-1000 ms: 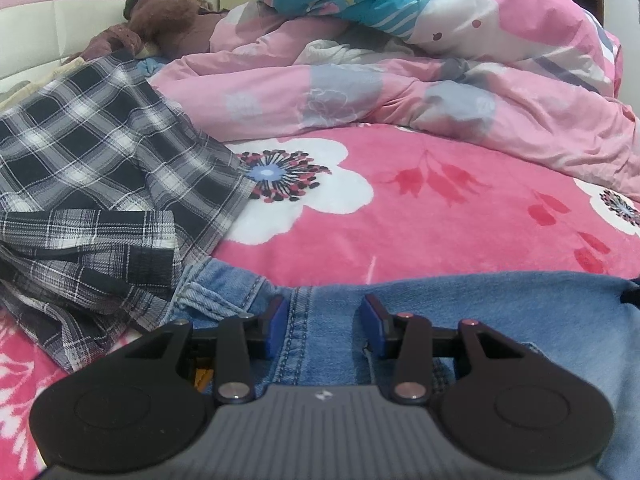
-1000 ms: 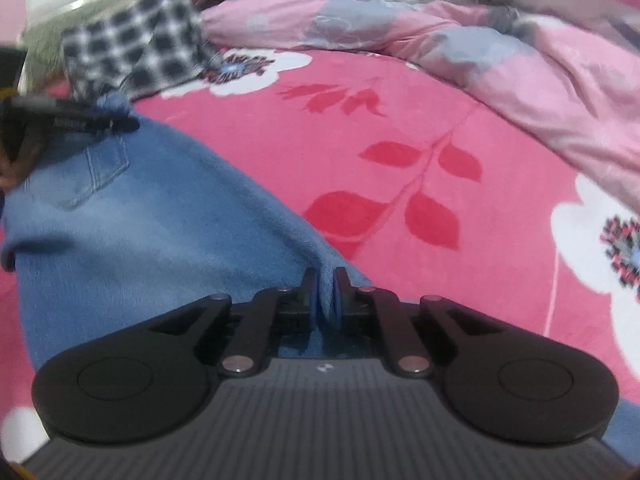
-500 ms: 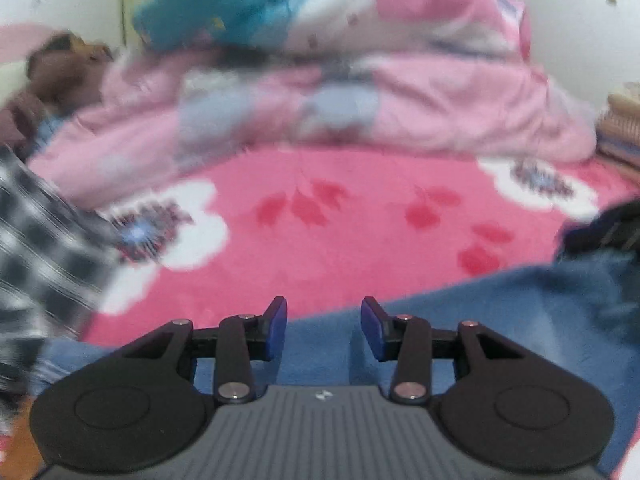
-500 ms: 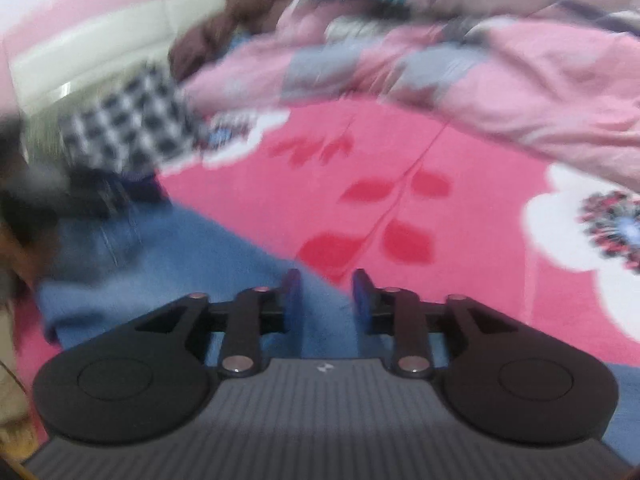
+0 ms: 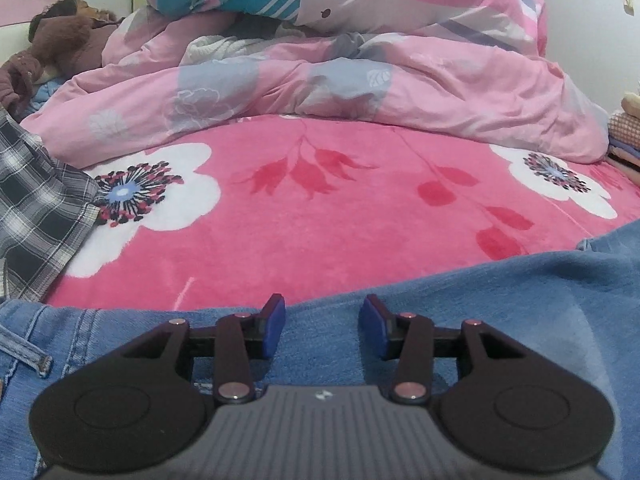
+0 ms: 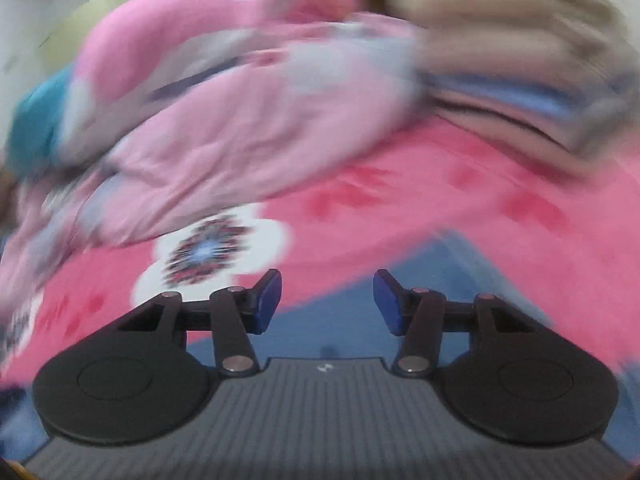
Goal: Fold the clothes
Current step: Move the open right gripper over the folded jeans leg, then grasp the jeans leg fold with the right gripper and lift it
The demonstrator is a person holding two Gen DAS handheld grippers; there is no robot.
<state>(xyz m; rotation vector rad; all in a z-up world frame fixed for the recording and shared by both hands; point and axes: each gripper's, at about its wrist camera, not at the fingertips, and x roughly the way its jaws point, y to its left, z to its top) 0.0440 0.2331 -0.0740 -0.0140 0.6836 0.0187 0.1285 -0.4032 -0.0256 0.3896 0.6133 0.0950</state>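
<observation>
Between folds now: both grippers, left gripper and right gripper, widening empty jaws over the jeans on the bed; next, a fresh edge to grab

The right wrist view is smeared throughout by motion: the pink quilt, the stack of folded cloth at far right and the flower on the bed cover show no sharp edges. The jeans there are a blue wedge, partly hidden under the right hand-held gripper, whose jaws are opening with nothing between them. In the left wrist view, the jeans run off the right and bottom edges, the plaid shirt is cut by the left edge, and the brown plush toy is half hidden.
</observation>
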